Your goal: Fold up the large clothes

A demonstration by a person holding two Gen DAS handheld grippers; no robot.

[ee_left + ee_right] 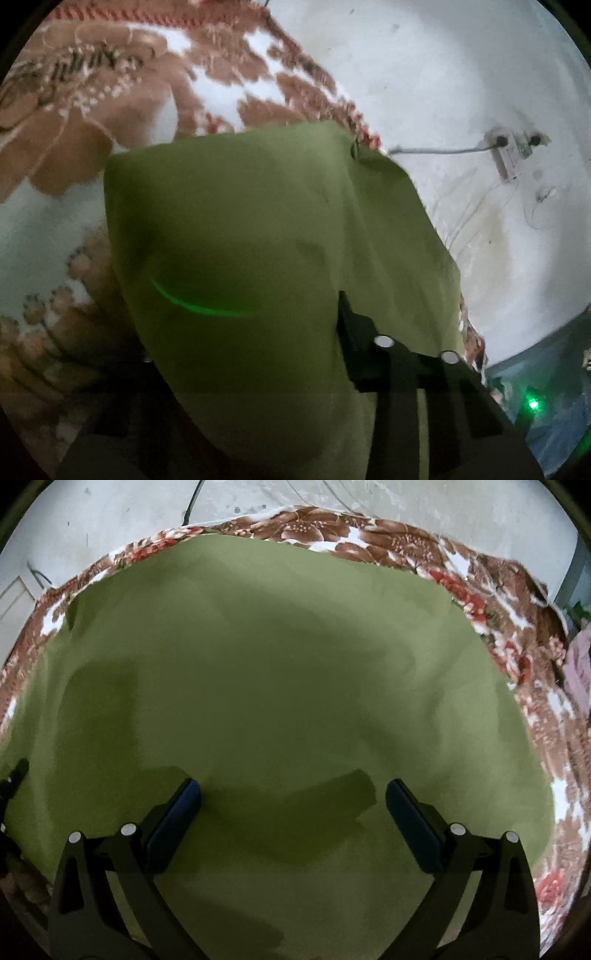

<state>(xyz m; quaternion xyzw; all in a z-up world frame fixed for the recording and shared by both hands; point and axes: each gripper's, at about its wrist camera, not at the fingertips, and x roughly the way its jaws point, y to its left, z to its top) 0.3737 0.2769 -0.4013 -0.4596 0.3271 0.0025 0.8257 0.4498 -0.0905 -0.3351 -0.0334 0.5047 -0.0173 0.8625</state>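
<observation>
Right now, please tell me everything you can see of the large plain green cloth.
The large plain green cloth is olive, matte and woven-looking, without print. It lies spread mostly flat over the brown and red floral bedcover, with soft shadows. In the left wrist view a part of it rises and drapes over the left gripper, hiding one finger. The open right gripper hovers above it.

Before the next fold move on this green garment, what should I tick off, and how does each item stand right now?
1. Left tool has green garment in its grip: ok, cloth drapes over it.
2. Right tool free: ok, open above the cloth.
3. Garment lies smooth under the right tool: ok, few wrinkles.
4. Garment stays on the floral sheet: ok.
5. How many layers the left tool has pinched: cannot tell.
</observation>
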